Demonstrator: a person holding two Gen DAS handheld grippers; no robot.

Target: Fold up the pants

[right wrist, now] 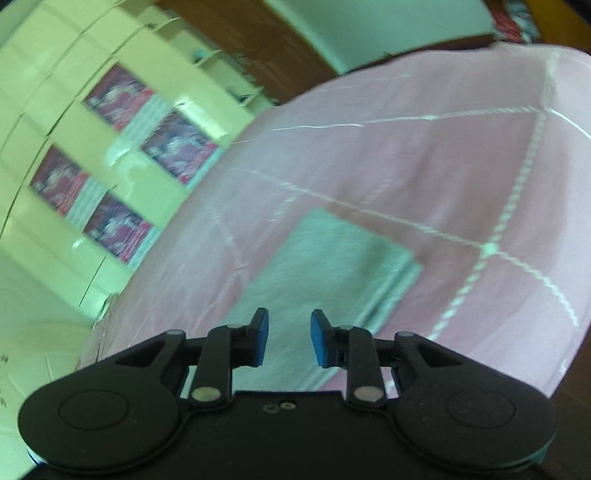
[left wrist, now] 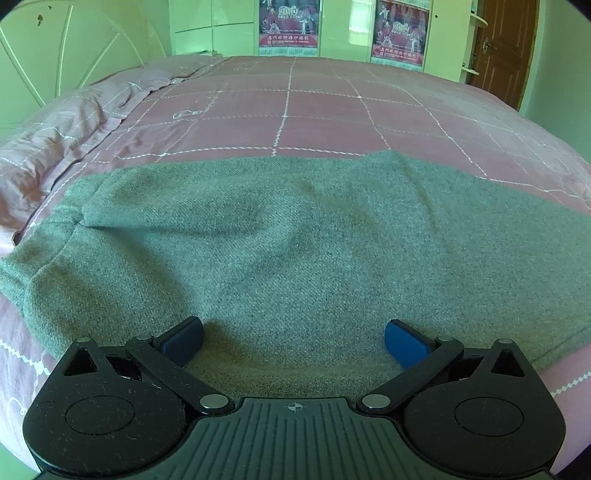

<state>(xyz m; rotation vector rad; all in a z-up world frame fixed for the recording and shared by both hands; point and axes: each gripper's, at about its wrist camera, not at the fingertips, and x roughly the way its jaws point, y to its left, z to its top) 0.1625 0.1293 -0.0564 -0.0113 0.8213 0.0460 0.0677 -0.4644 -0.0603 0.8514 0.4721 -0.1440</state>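
Note:
Grey-green knit pants (left wrist: pixel 295 240) lie flat across the near side of a pink checked bedcover (left wrist: pixel 332 103), filling the middle of the left wrist view, with a fold line at their left end. My left gripper (left wrist: pixel 293 326) hovers low over the near edge of the pants, jaws wide open, with nothing between its blue pads (left wrist: pixel 183 338). The right wrist view is blurred and tilted. It shows one narrow end of the pants (right wrist: pixel 332 258) on the cover (right wrist: pixel 443 166). My right gripper (right wrist: pixel 290 315) stands over that end with a small gap between its pads and no cloth in it.
A crumpled pink pillow or sheet (left wrist: pixel 55 140) lies at the left by a pale headboard (left wrist: pixel 55 55). Beyond the bed are pale wardrobes with posters (left wrist: pixel 288 26) and a brown door (left wrist: pixel 506 44). The bed's edge drops off close to the right gripper.

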